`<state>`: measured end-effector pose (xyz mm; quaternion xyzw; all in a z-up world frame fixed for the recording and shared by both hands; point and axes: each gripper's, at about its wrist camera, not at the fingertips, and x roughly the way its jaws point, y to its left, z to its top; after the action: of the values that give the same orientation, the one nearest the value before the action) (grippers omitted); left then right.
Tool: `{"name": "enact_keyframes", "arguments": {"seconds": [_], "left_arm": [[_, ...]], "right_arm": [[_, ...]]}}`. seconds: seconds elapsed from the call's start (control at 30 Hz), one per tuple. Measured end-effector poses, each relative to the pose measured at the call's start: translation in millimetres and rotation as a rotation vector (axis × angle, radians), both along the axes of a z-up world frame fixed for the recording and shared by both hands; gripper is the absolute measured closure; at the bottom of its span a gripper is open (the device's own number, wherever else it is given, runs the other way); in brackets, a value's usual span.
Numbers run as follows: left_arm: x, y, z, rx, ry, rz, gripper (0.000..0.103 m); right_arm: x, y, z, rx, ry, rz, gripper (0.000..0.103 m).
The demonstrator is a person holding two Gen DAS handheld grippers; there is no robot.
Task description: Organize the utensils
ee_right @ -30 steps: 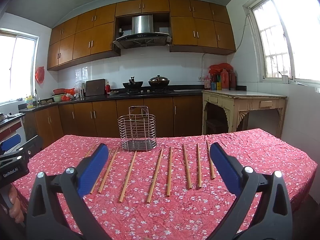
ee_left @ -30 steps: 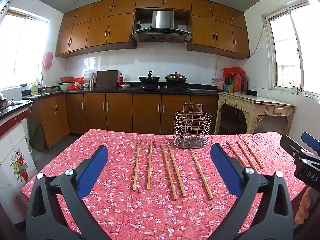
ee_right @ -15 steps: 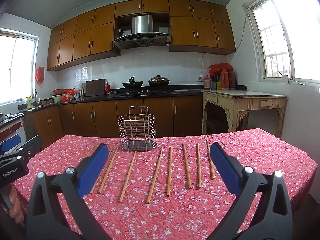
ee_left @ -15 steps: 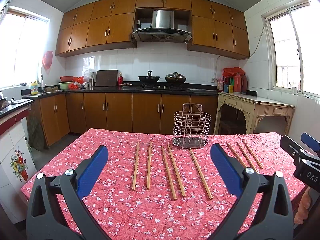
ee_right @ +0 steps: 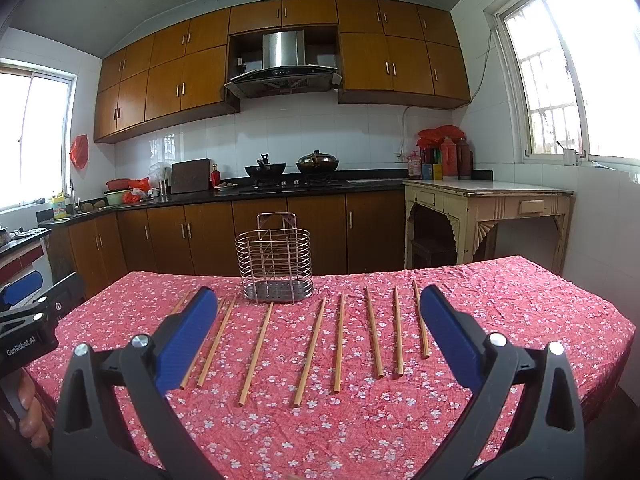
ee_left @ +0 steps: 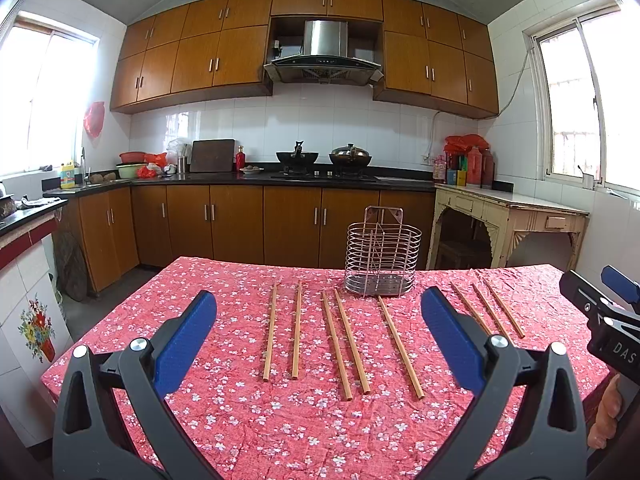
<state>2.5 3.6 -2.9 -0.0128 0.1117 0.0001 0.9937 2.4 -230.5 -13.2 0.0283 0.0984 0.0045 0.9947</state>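
Observation:
Several wooden chopsticks (ee_left: 348,344) lie side by side on the red flowered tablecloth (ee_left: 280,420), pointing away from me; they also show in the right wrist view (ee_right: 339,346). An empty wire utensil basket (ee_left: 382,258) stands upright behind them, seen also in the right wrist view (ee_right: 276,266). My left gripper (ee_left: 318,338) is open and empty above the near table edge, short of the chopsticks. My right gripper (ee_right: 316,340) is open and empty, likewise short of them. The right gripper shows at the edge of the left wrist view (ee_left: 604,312), the left gripper in the right wrist view (ee_right: 28,320).
A kitchen counter with woks (ee_left: 298,158) and brown cabinets (ee_left: 240,224) runs behind the table. A cream side table (ee_left: 508,216) stands at the right wall. The tablecloth edge drops off at the left (ee_left: 80,352) and right (ee_right: 616,320).

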Motion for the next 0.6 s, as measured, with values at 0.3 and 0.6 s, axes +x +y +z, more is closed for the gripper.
{"name": "enact_keyframes", "arguments": {"seconds": [0.3, 0.6], "left_arm": [[0.0, 0.2, -0.1, 0.0, -0.001, 0.001, 0.002], [0.0, 0.2, 0.1, -0.002, 0.001, 0.0, 0.002]], "right_arm": [[-0.3, 1.3, -0.6, 0.001, -0.001, -0.002, 0.004], [0.7, 1.1, -0.9, 0.0, 0.0, -0.002, 0.004]]}}
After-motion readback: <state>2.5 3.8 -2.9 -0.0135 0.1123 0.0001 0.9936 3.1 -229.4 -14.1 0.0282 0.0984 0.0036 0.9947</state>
